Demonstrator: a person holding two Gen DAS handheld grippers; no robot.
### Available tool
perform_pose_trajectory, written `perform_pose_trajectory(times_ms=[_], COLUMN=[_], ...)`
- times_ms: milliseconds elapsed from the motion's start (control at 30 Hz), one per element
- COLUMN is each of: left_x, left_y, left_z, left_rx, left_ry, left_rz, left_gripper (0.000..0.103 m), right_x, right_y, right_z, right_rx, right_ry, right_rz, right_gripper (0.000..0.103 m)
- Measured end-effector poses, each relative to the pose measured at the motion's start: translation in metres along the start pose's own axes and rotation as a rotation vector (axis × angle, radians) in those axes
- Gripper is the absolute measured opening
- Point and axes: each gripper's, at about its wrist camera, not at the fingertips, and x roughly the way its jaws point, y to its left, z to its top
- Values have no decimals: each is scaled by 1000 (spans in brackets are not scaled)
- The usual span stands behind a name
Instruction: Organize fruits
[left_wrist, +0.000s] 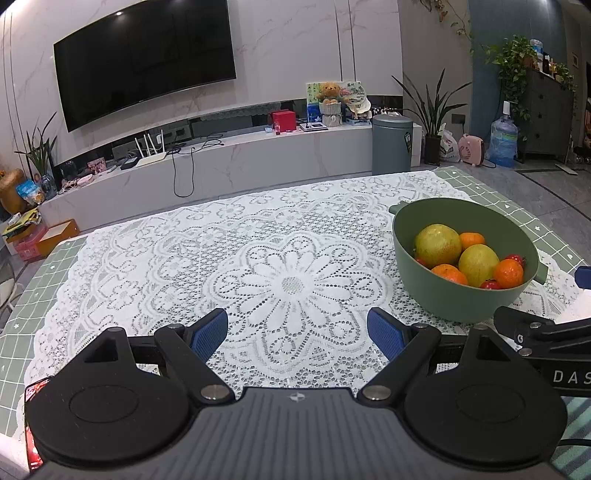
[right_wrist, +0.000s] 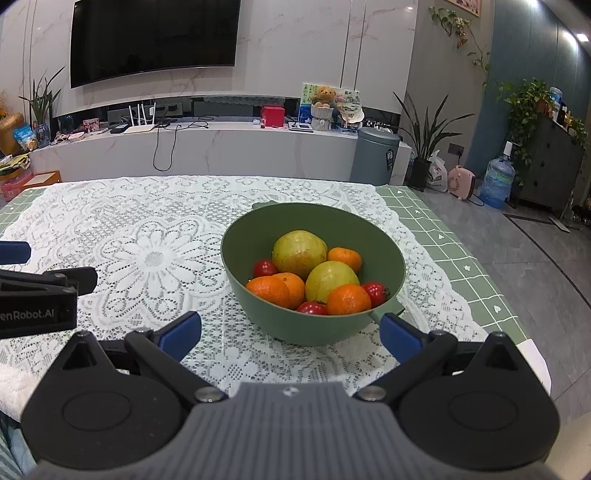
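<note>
Green bowl (right_wrist: 314, 325) sits on the lace cloth (right_wrist: 147, 258) toward the table's right edge. Inside it: 2 yellow-green fruits (right_wrist: 299, 251), 3 oranges (right_wrist: 275, 290), 3 small red fruits (right_wrist: 264, 267), all piled together. No loose fruit visible on the table (right_wrist: 461, 236). Left gripper (left_wrist: 297, 334) spread wide, holding nothing, over the cloth's centre flower. Right gripper (right_wrist: 290, 328) also spread wide and holding nothing, just short of the bowl's near rim. Fits either fruit already gathered or fruit waiting to be sorted out; can't tell. For any grasp here: come from above, take the top pieces, go soft on the red ones.
</note>
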Motion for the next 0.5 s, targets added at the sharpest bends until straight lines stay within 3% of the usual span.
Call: perform_pose_trajectory(times_ms=[500], left_x=[1], left_y=[0], left_z=[0], left_rx=[-1], left_ry=[1], left_rz=[-1], left_gripper=[100], right_x=[5], right_y=[-2], right_z=[-2], right_rx=[16], right_ry=[23], right_rz=[-1], right_gripper=[99])
